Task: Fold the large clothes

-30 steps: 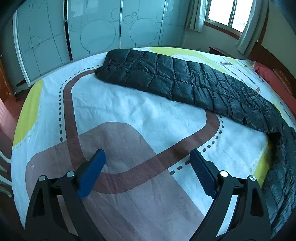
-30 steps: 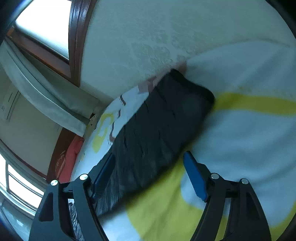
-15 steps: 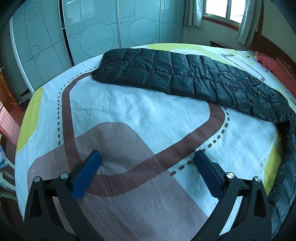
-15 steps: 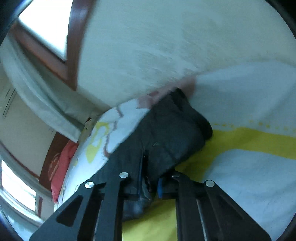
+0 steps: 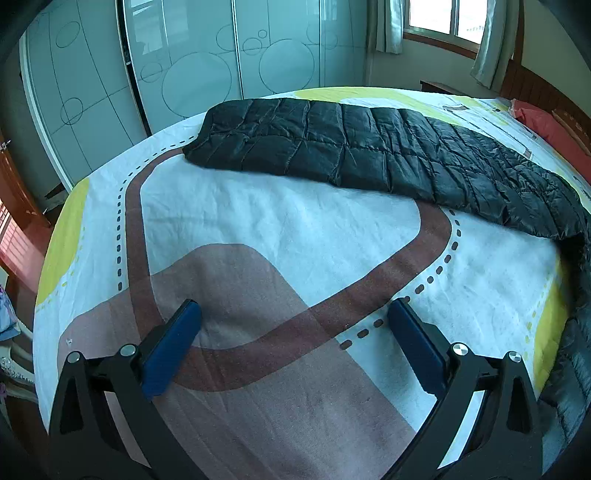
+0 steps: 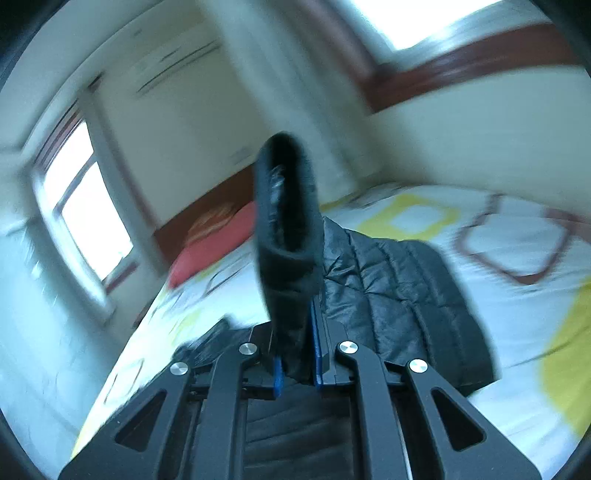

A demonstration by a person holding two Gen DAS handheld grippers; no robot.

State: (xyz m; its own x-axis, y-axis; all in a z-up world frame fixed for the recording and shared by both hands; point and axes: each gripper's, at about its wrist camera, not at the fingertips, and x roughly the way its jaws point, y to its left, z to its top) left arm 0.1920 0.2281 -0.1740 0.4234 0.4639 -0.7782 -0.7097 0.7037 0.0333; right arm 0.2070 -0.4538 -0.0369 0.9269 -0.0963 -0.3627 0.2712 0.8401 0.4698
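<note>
A black quilted down jacket (image 5: 369,155) lies stretched across the far side of the bed, its body running from the middle back to the right edge. My left gripper (image 5: 291,332) is open and empty, hovering over the bedsheet (image 5: 277,229) well short of the jacket. My right gripper (image 6: 295,362) is shut on the jacket's sleeve cuff (image 6: 286,221), which stands up lifted between the blue pads; the rest of the jacket (image 6: 399,295) trails down onto the bed behind it.
The bed has a white sheet with brown road bands and yellow patches. Glass wardrobe doors (image 5: 221,66) stand beyond the bed's far edge. A red pillow (image 6: 214,254) lies by the wooden headboard. Windows with curtains (image 5: 436,18) are on the walls.
My right gripper closed on the sleeve cuff and lifted it up off the bed, swinging round toward the headboard. My left gripper stayed open and drew slightly closer to the jacket.
</note>
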